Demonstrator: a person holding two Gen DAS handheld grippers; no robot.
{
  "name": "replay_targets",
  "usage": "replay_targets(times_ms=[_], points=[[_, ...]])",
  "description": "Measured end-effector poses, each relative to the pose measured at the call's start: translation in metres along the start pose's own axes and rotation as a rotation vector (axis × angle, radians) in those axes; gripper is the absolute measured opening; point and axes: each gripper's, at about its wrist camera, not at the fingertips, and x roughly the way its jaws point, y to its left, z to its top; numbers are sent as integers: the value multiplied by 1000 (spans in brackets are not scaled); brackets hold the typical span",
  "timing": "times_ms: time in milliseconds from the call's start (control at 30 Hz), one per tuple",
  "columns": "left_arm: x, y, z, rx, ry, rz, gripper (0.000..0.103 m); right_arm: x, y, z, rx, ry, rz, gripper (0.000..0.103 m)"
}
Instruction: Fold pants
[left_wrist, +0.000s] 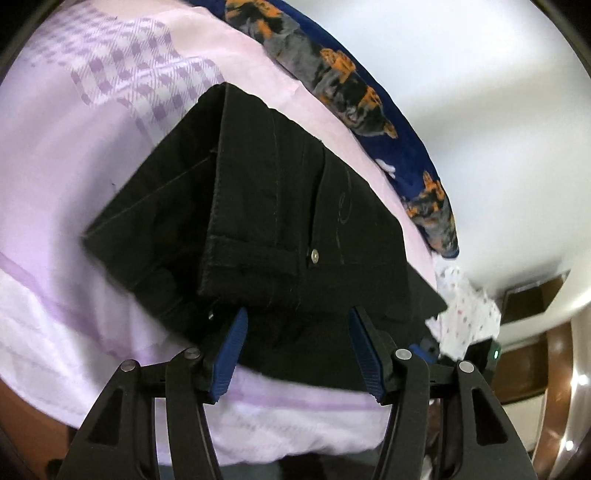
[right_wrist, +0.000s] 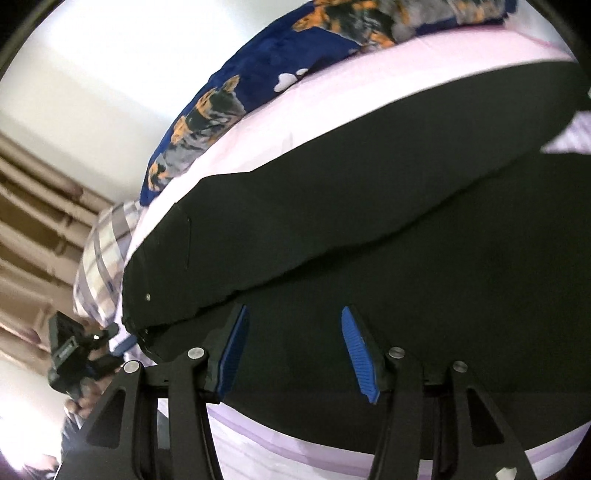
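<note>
Black pants (left_wrist: 266, 206) lie folded on a pale pink bed sheet (left_wrist: 66, 192), waistband end with a metal rivet nearest the left wrist view. My left gripper (left_wrist: 297, 314) is open and empty, its blue pads at the near edge of the waistband. In the right wrist view the pants (right_wrist: 369, 229) fill most of the frame, folded over in two layers. My right gripper (right_wrist: 293, 312) is open and empty, its pads just over the near edge of the lower layer. The left gripper (right_wrist: 70, 354) shows at the left of the right wrist view, beside the pants' waist corner.
A dark blue blanket (left_wrist: 369, 96) with orange and grey prints lies along the far side of the bed, also in the right wrist view (right_wrist: 236, 92). A checked pillow (right_wrist: 103, 254) sits at the bed's end. A white dotted cloth (left_wrist: 465, 314) lies at the right. Wooden furniture (left_wrist: 532, 295) stands beyond.
</note>
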Motion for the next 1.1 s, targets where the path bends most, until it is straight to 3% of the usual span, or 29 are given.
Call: replay_targets(times_ms=[133,233,300,367,533,700,867,967,1100], points=[[11,3,5,-63,-13,0,58,10,-4,-2,56,0,38,50],[13,3,8,-80,-39,-7,52,20,-7,-2,94,7,66,50],[11,2,12,-69,-70,13,22,25,-8,0,120,-6,94,50],[7,2,16,-77,-78,27,18,31,-8,6,148,-11,123,50],[-12,-6,28,-76,-118,29,14,33,-27,25,257,-57,162,51],[-19,-16,36,-24,-111,69,14,14,-60,50,334,-151,112,49],[-14,-12,40,-14,-94,102,14,-10,-90,73,364,-211,14,29],[-11,-11,39,8,-82,130,14,-19,-106,82,378,-225,-26,12],[-4,-9,40,47,-50,172,14,-29,-105,79,345,-223,-71,7]])
